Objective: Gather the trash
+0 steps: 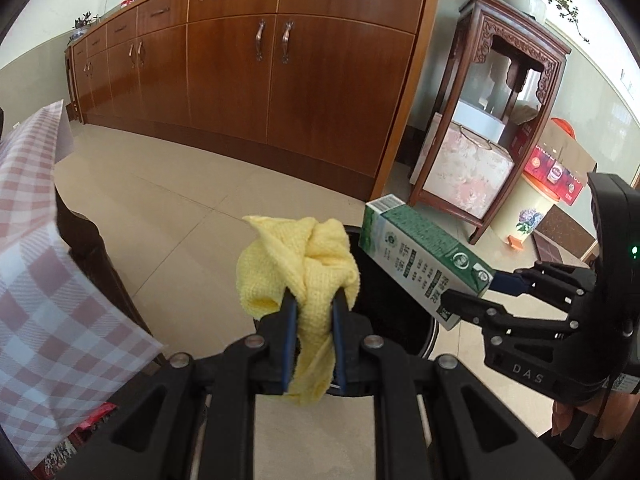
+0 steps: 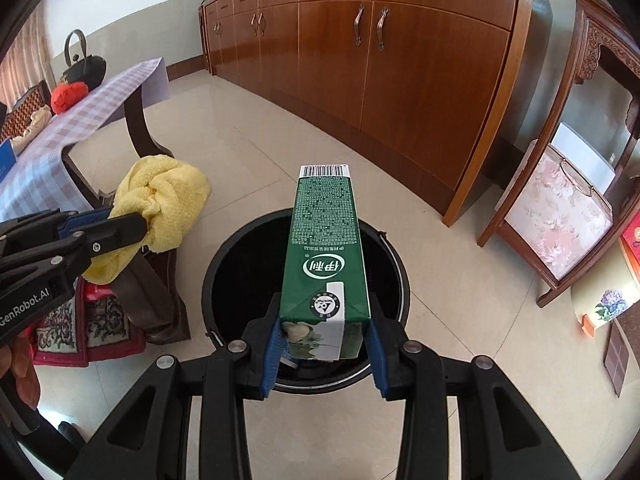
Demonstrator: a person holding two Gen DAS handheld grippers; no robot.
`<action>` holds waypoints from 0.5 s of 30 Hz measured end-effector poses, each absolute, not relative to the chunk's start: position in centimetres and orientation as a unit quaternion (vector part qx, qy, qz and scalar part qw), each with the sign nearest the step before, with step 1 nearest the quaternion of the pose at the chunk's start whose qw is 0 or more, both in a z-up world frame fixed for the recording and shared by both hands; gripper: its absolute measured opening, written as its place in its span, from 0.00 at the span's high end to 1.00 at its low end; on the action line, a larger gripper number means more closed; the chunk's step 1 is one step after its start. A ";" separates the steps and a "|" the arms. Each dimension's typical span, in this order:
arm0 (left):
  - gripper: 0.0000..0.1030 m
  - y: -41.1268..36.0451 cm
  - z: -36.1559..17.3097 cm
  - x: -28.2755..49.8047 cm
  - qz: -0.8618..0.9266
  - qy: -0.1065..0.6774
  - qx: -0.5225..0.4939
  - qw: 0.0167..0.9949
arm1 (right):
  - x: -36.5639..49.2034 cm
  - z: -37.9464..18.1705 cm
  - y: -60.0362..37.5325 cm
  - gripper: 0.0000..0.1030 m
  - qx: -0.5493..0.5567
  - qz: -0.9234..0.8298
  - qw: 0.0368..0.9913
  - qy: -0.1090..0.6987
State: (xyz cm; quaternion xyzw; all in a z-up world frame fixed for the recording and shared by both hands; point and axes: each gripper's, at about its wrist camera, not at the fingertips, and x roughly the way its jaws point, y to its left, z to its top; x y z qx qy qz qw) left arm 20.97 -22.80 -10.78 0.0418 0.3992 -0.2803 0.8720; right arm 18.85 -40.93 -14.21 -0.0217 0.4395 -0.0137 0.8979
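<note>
At the far left of the right wrist view stands a table (image 2: 44, 152) under a checked cloth, a dark kettle (image 2: 86, 60) and a red ball of something soft (image 2: 69, 95) on its top; its dark curved leg comes down toward a patterned mat (image 2: 80, 332) on the tiled floor. Just right of the table, the left gripper (image 1: 314, 308) is clamped on a bunched yellow cloth (image 1: 298, 268), its blue pads pinching the middle so that folds bulge above the fingers and a tail hangs below. In the right wrist view that cloth sits beside the left rim of the round black bin (image 2: 390, 256), not yet over its mouth. Further right, the right gripper (image 2: 326, 346) is closed on the lower end of a green and white milk carton (image 2: 326, 248), which points forward and hangs directly above the open bin. Beyond them runs a long wooden cabinet (image 2: 400, 60), and at the far right a carved wooden stand (image 1: 500, 120) holds a flowered box (image 1: 468, 168). The step in hand looks like the drop-off: both pieces of trash are carried and brought to the bin. The carton seems ready, so the next move calls for parting the right jaws so it falls inside, while the left gripper needs to shift right until the cloth clears the rim before letting go, or the cloth may land on the floor.
</note>
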 end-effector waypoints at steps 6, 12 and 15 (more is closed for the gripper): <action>0.81 -25.0 -13.8 22.4 -0.295 0.429 0.056 0.852 | 20.9 -18.6 -42.0 0.61 -0.014 -0.007 0.875 0.483; 0.25 -24.9 -14.9 23.1 -0.256 0.432 0.051 0.864 | 22.9 -21.8 -42.7 0.29 -0.052 -0.031 0.856 0.514; 0.17 -24.4 -14.6 22.6 -0.240 0.423 0.060 0.872 | 22.8 -21.9 -44.2 0.15 -0.032 -0.060 0.855 0.515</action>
